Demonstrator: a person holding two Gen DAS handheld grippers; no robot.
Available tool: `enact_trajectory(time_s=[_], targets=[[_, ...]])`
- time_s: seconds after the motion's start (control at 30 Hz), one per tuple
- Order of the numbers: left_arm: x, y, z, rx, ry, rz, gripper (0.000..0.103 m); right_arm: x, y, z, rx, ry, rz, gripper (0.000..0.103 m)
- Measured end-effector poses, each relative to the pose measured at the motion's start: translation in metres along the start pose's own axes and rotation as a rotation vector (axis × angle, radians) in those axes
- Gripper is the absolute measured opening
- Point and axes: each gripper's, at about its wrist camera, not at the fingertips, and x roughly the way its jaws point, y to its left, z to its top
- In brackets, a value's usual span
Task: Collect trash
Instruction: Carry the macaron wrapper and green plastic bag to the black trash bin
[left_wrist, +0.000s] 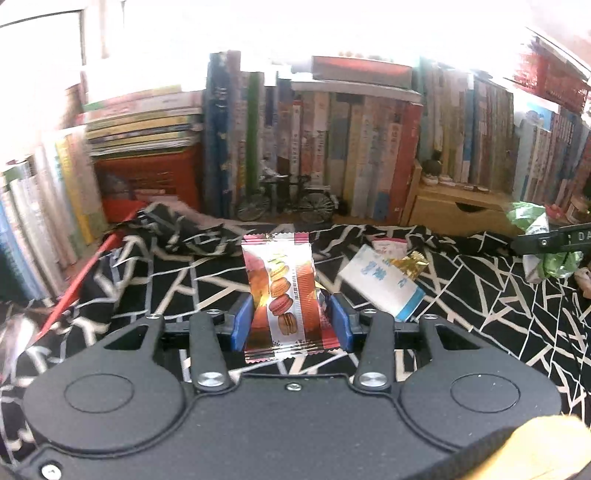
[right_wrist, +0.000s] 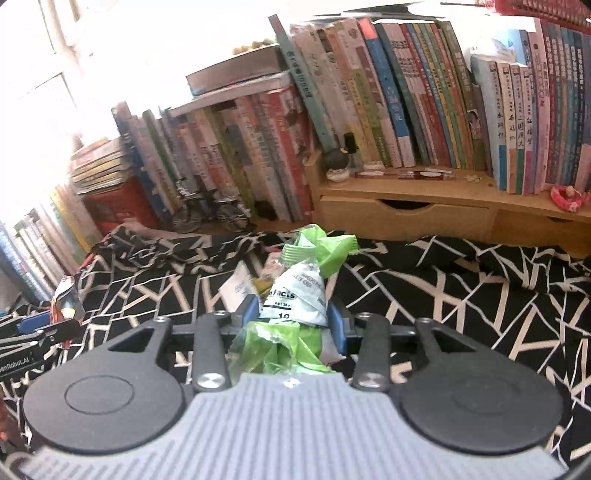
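Left claw (left_wrist: 291, 325) is clamped on a macaron wrapper (left_wrist: 282, 295); its lower edge is cut off by the claw body. Right claw (right_wrist: 293, 321) is clamped on a crumpled green wrapper (right_wrist: 301, 291), print partly legible. Both are held above a black patterned cloth (left_wrist: 480, 306) covering the bench. Books (right_wrist: 406, 103) line the rear.

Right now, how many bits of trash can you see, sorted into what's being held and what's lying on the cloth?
Held in grippers: 2, the macaron wrapper and the green wrapper.
Lying on the cloth: 3, the white packet, gold wrapper, pink-printed wrapper.
Total: 5
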Motion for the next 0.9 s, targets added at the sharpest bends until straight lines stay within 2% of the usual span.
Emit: enact_trajectory(time_s=[0.6, 0.9], targets=[[-0.122, 0.068, -0.055, -0.064, -0.066, 0.063, 0.043, -0.066, 0.1, -0.047, -0.083, -0.033, 0.037, 0.046], [-0.184, 0.102, -0.104, -0.1, -0.077, 0.095, 0.043, -0.103, 0.152, -0.08, -0.121, -0.046, 0.06, 0.046]])
